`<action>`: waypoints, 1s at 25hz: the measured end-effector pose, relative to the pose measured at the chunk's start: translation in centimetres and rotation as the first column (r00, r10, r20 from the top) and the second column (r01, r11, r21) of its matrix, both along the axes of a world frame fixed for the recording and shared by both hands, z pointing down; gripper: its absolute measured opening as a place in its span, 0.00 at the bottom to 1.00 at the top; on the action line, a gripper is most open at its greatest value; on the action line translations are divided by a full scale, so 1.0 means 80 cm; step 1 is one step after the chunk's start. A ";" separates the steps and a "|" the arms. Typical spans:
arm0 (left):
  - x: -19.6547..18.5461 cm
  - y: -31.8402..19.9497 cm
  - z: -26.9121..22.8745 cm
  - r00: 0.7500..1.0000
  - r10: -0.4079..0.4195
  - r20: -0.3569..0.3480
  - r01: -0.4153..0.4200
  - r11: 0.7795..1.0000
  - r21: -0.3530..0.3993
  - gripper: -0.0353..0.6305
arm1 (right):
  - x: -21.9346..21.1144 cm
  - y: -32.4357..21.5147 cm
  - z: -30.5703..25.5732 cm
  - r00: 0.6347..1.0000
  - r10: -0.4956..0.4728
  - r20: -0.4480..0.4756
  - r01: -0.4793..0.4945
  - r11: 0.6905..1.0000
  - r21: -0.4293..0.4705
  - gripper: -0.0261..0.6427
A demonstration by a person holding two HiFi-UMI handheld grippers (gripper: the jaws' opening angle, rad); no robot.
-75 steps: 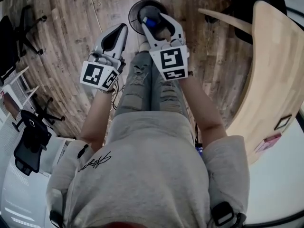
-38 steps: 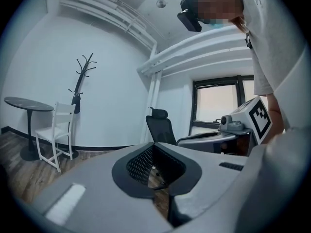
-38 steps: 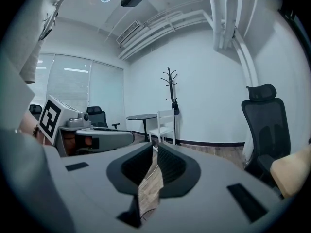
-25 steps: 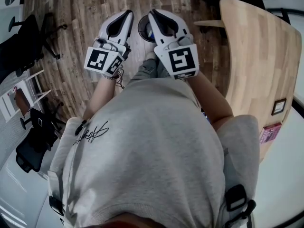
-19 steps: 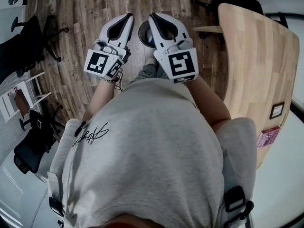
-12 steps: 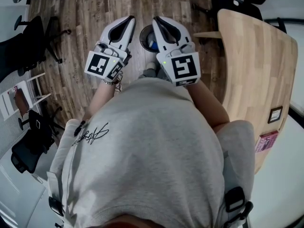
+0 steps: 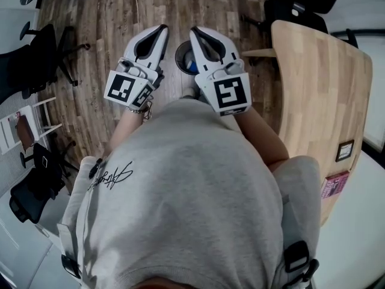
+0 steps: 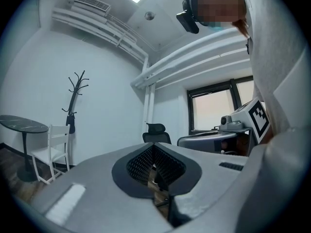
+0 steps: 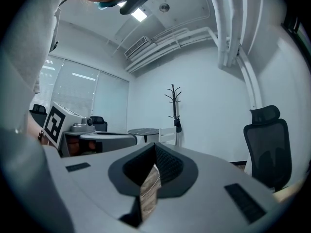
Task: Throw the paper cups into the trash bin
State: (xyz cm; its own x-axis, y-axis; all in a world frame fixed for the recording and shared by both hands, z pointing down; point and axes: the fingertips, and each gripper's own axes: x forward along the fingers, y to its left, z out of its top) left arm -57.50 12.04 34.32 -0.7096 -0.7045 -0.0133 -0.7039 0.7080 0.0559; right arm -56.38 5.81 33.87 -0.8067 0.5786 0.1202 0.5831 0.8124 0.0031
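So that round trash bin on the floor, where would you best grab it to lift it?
Probably by its rim, coming straight down: the trash bin stands upright, mouth open to the top, so one jaw can go inside the thin wall and one outside. Its round body looks too wide.

Grey T-shirt (image 7: pixel 180 185), black script print (image 7: pixel 111 176), white left gripper (image 7: pixel 163 27), right gripper (image 7: pixel 195 30), black-and-white marker cubes (image 7: pixel 231 94)
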 end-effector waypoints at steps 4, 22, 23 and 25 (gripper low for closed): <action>0.003 -0.002 -0.004 1.000 0.003 0.010 -0.002 1.000 -0.004 0.06 | 0.000 -0.004 -0.006 1.000 0.013 0.003 -0.013 1.000 -0.022 0.06; 0.007 0.006 -0.001 1.000 -0.012 0.010 0.013 1.000 -0.010 0.06 | -0.001 -0.002 0.000 0.999 0.031 0.007 -0.031 0.999 -0.015 0.05; 0.007 0.006 -0.002 1.000 -0.012 0.011 0.012 1.000 -0.010 0.06 | -0.002 -0.002 -0.001 0.999 0.034 0.020 -0.034 0.999 -0.018 0.05; 0.008 0.007 -0.005 1.000 -0.009 0.017 0.009 1.000 -0.010 0.06 | -0.002 -0.002 -0.003 0.999 0.038 0.035 -0.038 0.999 -0.019 0.05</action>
